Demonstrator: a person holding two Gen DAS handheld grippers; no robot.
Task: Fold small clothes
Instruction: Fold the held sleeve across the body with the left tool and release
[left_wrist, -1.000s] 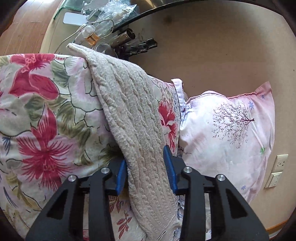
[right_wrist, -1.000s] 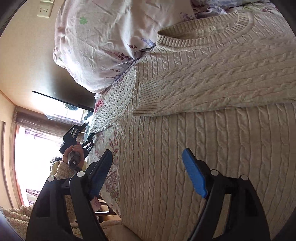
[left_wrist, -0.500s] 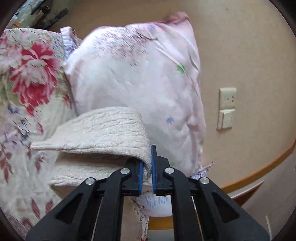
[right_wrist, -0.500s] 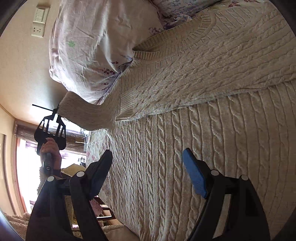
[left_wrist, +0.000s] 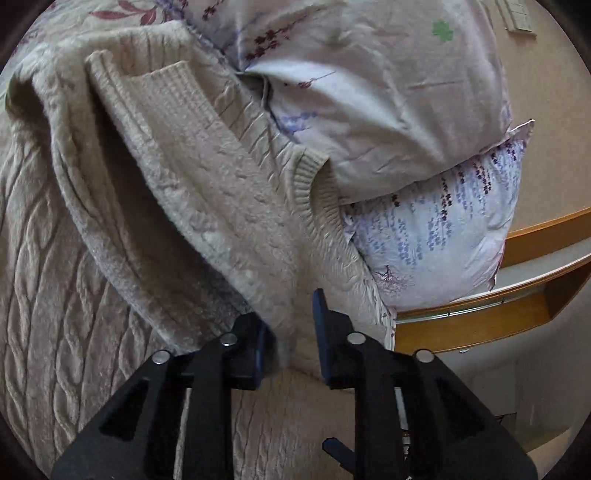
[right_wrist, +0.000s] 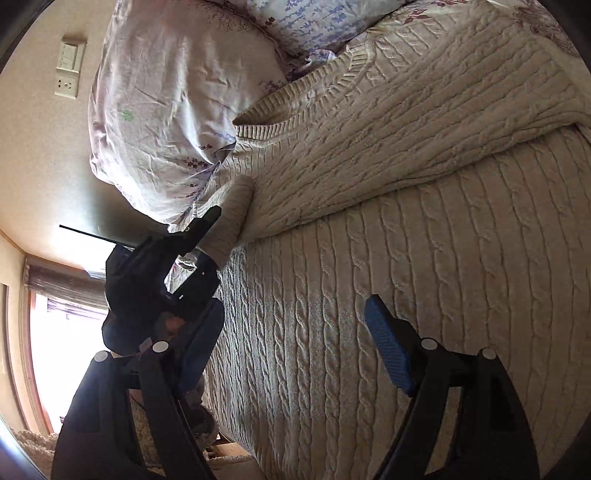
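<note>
Your left gripper (left_wrist: 288, 328) had its jaws narrowly parted around the sweater's (right_wrist: 388, 258) sleeve (left_wrist: 221, 206), which ran toward 11 o'clock. Your right gripper (right_wrist: 295, 332) hovered wide open over the sweater on the bed, beside the pillow (right_wrist: 166, 110).

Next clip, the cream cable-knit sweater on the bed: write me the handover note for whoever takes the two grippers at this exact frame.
Left gripper: jaws partly open around the end of the sleeve; whether they still grip is unclear. It is laid across the chest below the neckline.
Right gripper: open, empty, hovering over the lower body of the sweater.
Sweater lies flat on the bed, its collar against the pillows.
Done: both sleeves look folded over the body.
Left: let go of the sleeve, smooth it, then fold the body up, probably hem toward collar.
</note>
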